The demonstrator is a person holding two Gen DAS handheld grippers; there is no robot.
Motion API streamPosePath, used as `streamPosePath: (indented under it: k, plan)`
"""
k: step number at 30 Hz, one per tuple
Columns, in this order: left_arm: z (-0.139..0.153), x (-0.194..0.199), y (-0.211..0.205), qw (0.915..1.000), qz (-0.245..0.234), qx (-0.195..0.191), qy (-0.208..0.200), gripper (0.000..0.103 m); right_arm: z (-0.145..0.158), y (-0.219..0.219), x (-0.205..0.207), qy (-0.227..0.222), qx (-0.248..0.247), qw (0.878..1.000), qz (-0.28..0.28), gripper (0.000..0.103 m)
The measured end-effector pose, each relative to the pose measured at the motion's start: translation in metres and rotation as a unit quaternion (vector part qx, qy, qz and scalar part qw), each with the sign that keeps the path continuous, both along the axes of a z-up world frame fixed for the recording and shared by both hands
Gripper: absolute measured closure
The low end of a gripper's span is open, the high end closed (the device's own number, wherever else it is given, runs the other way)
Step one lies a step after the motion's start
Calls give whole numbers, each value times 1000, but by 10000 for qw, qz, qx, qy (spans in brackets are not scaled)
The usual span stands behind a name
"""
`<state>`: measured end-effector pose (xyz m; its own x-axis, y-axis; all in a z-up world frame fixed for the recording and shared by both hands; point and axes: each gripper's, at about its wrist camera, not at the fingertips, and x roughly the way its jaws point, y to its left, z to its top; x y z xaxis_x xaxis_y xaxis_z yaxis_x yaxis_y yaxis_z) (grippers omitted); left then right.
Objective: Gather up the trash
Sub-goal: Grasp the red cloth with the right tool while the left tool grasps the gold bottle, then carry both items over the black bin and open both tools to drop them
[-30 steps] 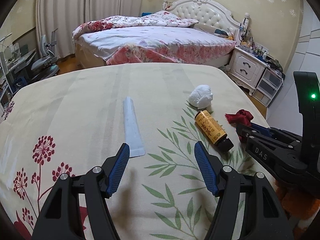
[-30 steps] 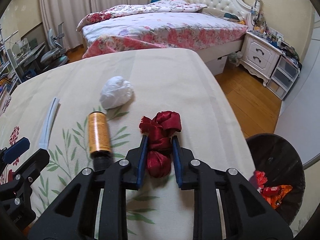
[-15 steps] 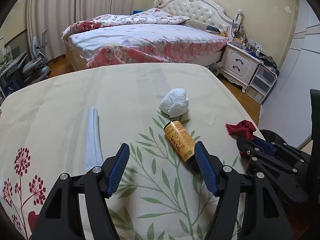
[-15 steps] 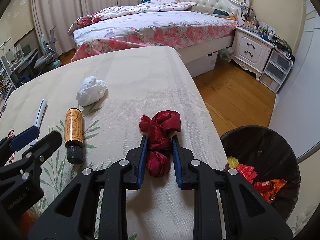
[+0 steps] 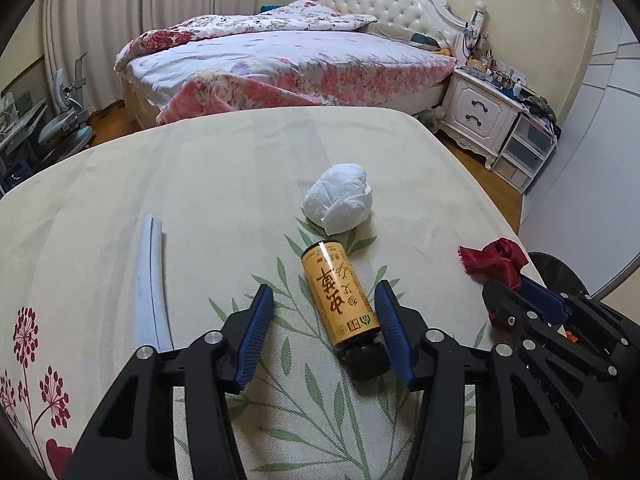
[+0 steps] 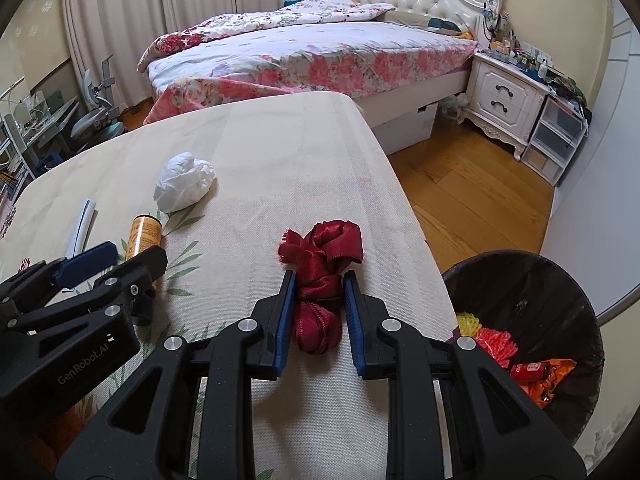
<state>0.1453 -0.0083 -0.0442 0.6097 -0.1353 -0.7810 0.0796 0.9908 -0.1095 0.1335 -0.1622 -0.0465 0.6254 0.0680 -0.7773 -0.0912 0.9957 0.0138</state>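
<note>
Bedroom light falls across a leaf-printed cloth (image 5: 224,184) on which the trash is laid out. The right gripper (image 6: 319,312) is pinched shut on a knotted red ribbon (image 6: 324,252) near the cloth's edge, beside a black bin (image 6: 532,280) already part filled. The left gripper (image 5: 324,320) is held wide apart, its blue fingers (image 5: 256,332) flanking an orange bottle (image 5: 340,300) lying on its side, not yet clamped. A crumpled white wad (image 5: 338,198) and a pale strip (image 5: 150,280) are left further out. For a sound grasp, the bottle should be centred, then squeezed across its body.
</note>
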Motion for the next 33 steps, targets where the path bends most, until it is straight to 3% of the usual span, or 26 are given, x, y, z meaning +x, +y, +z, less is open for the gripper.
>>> streamPosePath:
  k: [6, 18, 33]
  plan:
    - [0, -4, -7, 9998, -185, 78, -56, 78, 0, 0, 0, 2, -7, 10000, 0, 79]
    - [1, -25, -4, 9996, -279, 76, -61, 78, -1, 4, -5, -3, -47, 10000, 16, 80]
    - [1, -63, 5, 9993, -352, 132, -78, 78, 0, 13, -47, -30, -38, 9999, 100, 80]
